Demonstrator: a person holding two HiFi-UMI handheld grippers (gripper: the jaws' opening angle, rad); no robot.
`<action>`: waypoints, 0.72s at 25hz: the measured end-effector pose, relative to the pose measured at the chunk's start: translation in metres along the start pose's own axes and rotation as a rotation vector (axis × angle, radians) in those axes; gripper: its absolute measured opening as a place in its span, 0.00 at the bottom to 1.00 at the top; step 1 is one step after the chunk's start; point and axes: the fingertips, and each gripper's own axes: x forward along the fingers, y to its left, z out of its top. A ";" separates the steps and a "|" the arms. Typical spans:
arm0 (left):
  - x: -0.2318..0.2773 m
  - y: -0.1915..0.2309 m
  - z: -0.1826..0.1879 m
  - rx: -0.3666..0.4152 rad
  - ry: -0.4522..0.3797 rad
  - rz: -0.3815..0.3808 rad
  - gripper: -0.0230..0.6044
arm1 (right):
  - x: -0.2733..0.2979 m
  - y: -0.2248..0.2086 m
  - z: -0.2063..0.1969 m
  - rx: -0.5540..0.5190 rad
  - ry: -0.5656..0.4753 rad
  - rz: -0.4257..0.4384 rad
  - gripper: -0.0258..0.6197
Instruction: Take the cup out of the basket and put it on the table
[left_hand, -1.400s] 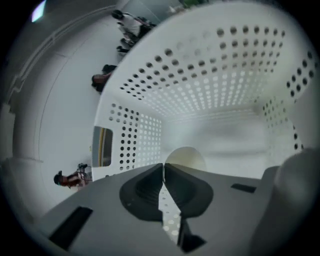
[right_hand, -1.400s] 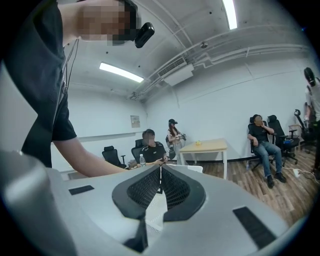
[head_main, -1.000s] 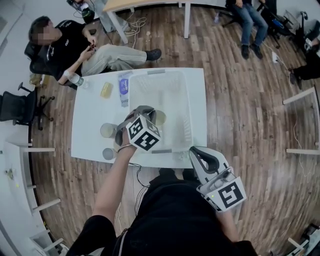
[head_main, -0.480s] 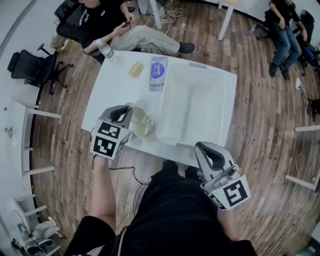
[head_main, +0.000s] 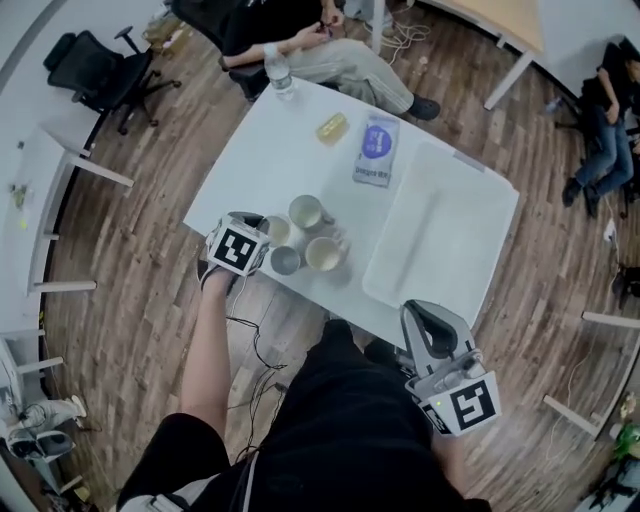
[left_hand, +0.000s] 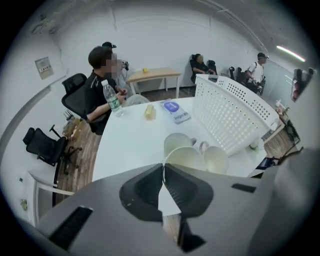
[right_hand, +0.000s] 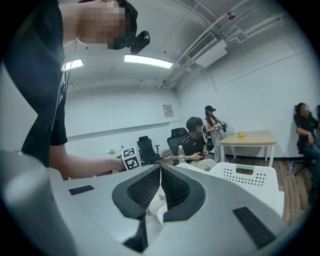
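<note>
Okay, left claw (left_hand: 163, 170) looks pinched on the cup (left_hand: 187, 159) rim, beside other cups (left_hand: 216, 159) at the worktop (left_hand: 130, 145). Next I settle it upright and release. Right claw (right_hand: 160, 172) is closed and empty.

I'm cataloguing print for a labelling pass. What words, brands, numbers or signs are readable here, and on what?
No text is readable in any view.
Blue packet on the table: print too small to read.
Water bottle label: blurred.
Wall notice: too small.
Marker cube: black-and-white squares, no letters.
Cups: plain, no print seen.
</note>
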 end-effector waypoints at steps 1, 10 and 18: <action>0.011 0.006 -0.009 -0.011 0.031 -0.009 0.07 | 0.004 0.002 0.000 -0.002 0.010 0.000 0.08; 0.082 0.022 -0.052 -0.138 0.190 -0.135 0.07 | 0.023 0.000 -0.002 0.001 0.047 -0.036 0.08; 0.098 0.021 -0.053 -0.247 0.143 -0.224 0.11 | 0.030 0.002 -0.005 0.010 0.051 -0.043 0.08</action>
